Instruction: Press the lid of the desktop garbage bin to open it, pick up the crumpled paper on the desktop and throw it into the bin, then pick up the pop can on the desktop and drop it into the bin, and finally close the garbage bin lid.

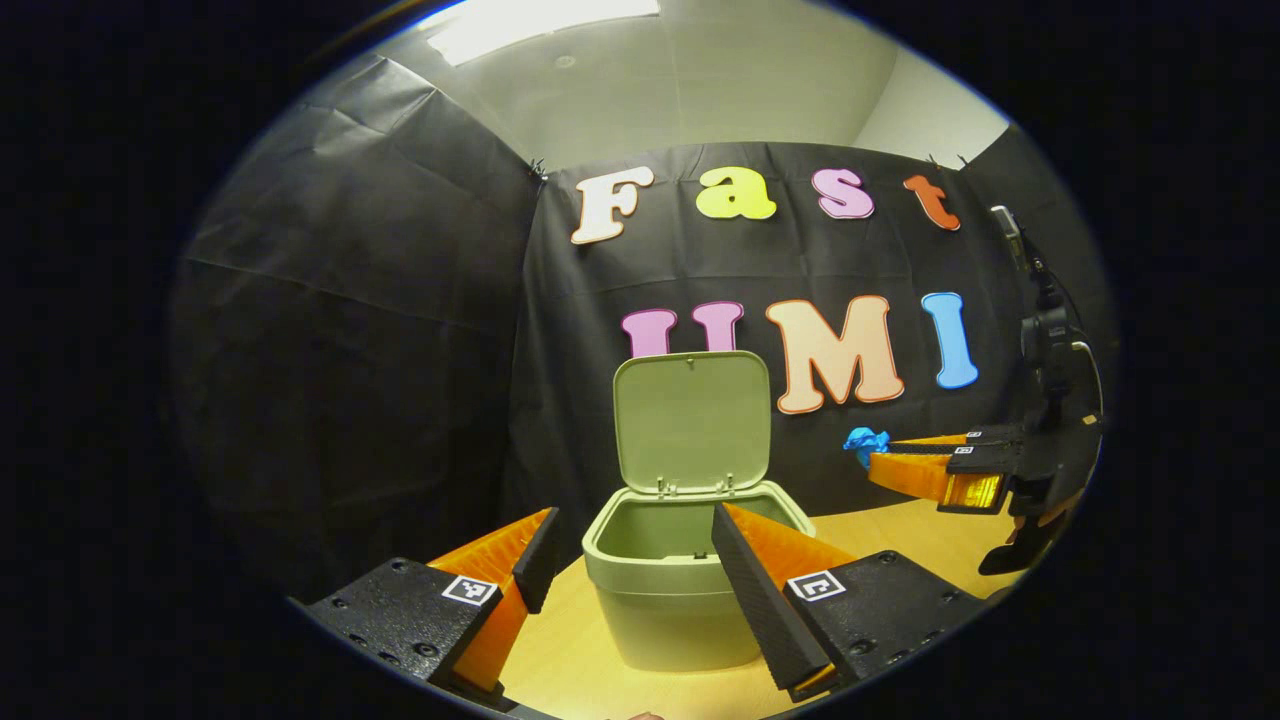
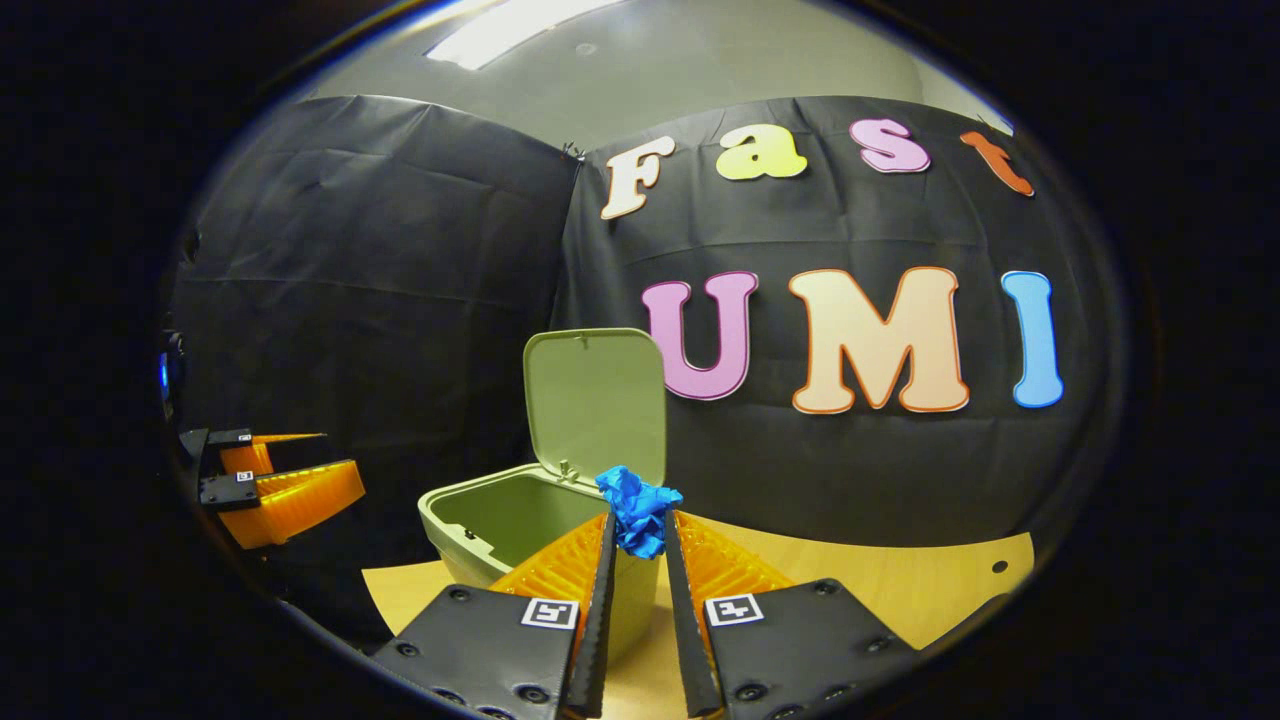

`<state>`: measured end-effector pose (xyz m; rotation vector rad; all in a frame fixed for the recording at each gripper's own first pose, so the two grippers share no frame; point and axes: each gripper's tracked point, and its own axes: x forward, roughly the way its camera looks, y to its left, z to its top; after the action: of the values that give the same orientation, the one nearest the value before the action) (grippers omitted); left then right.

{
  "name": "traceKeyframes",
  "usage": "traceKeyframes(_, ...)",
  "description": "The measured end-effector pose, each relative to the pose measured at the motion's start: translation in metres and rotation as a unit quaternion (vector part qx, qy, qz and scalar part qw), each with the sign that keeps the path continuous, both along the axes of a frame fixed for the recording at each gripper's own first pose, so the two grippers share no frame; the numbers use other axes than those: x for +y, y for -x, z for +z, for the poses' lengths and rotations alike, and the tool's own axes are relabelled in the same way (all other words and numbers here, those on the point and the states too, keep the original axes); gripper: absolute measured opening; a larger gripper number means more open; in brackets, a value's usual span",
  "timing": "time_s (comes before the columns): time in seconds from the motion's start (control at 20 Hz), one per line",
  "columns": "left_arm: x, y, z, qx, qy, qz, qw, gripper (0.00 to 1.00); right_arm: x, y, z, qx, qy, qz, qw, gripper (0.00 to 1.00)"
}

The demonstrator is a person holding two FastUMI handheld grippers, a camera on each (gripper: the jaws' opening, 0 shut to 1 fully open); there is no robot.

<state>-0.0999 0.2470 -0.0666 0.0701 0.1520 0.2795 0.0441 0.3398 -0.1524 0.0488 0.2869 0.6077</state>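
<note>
Wooden worktop (image 1: 600,660) carries the green garbage bin (image 1: 670,590), lid (image 1: 692,420) upright and open. Right gripper (image 2: 640,545) fingers nearly closed, pinching the blue crumpled paper (image 2: 636,515) at the tips, just right of the bin's mouth; release needs a leftward shift. Left gripper (image 1: 630,560) fingers spread wide, empty.

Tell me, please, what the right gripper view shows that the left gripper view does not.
Right gripper view: close up, the right gripper pinches the blue crumpled paper at its fingertips. Left gripper view: the left gripper, open, faces the bin front-on, looking into it. Shared: the bin, its raised lid, the crumpled paper, both grippers, the wooden desktop.
</note>
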Motion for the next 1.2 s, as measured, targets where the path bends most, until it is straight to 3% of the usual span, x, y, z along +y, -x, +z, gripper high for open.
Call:
traceKeyframes(0.5,0.047,0.022,-0.015,0.021,-0.001,0.035,0.999,0.91,0.076,0.01,-0.044,0.029,0.011,0.039,0.999,0.3)
traceKeyframes(0.75,0.048,0.019,-0.015,0.022,0.0,0.038,0.999,0.92,0.076,0.006,-0.046,0.02,0.017,0.032,0.999,0.95)
traceKeyframes(0.8,0.045,0.017,-0.014,0.021,0.001,0.035,0.999,0.9,0.071,0.005,-0.04,0.011,0.016,0.027,0.999,1.0)
traceKeyframes(1.2,-0.008,-0.016,0.001,-0.004,0.008,-0.012,1.0,0.92,-0.006,-0.008,0.016,-0.056,0.001,-0.035,0.998,0.98)
